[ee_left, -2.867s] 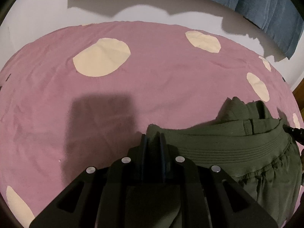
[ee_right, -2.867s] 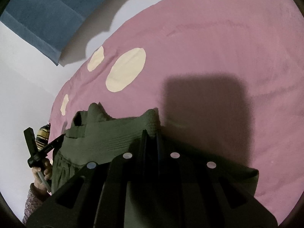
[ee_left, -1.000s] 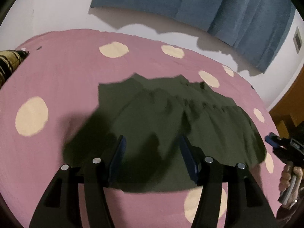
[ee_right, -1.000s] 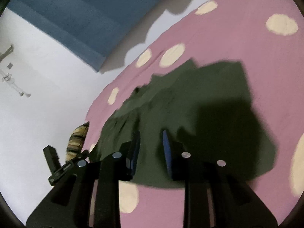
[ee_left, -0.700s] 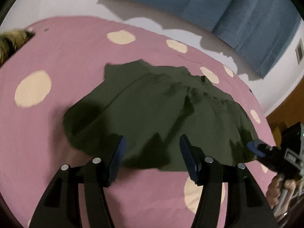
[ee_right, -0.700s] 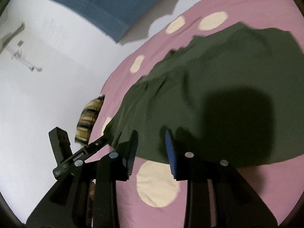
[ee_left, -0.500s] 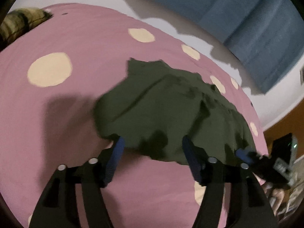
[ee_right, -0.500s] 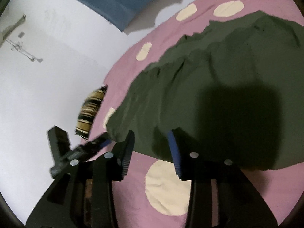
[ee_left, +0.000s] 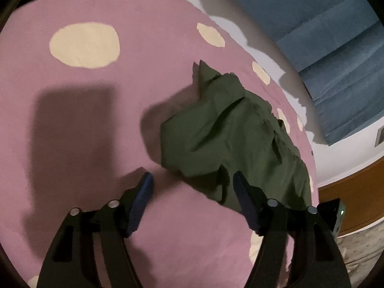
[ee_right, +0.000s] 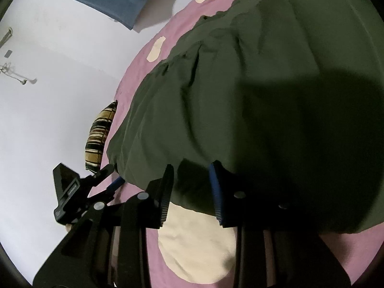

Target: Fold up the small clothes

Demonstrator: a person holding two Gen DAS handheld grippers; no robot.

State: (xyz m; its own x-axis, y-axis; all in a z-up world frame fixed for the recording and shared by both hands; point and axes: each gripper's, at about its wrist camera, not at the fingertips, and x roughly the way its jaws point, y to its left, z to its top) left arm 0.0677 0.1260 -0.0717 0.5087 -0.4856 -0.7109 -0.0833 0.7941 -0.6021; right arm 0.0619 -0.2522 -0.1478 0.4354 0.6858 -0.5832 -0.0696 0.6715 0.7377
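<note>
A dark green garment [ee_left: 230, 134] lies rumpled on the pink bedspread [ee_left: 79, 110] with cream dots. My left gripper [ee_left: 192, 180] hovers at the garment's near left corner. Its jaws are opening, the blue pads stand wide apart, and only the cloth's edge lies ahead between them. In the right wrist view the garment [ee_right: 240, 84] fills most of the frame. My right gripper [ee_right: 190, 172] is at its near hem with the jaws closing. The hem sits between the fingertips, but a gap still shows beside the pads. The left gripper [ee_right: 112, 175] shows at the hem's far end.
A striped cushion [ee_right: 98, 139] rests at the bed's edge against the white wall [ee_right: 48, 108]. A blue curtain [ee_left: 331, 28] hangs behind the bed. Brown wooden furniture [ee_left: 355, 192] stands beyond the bed's right side.
Both grippers let go of the garment, which now lies on the bed. Both then sank toward its near hem. The left jaws widened, the right jaws narrowed, and the left corner bunched up.
</note>
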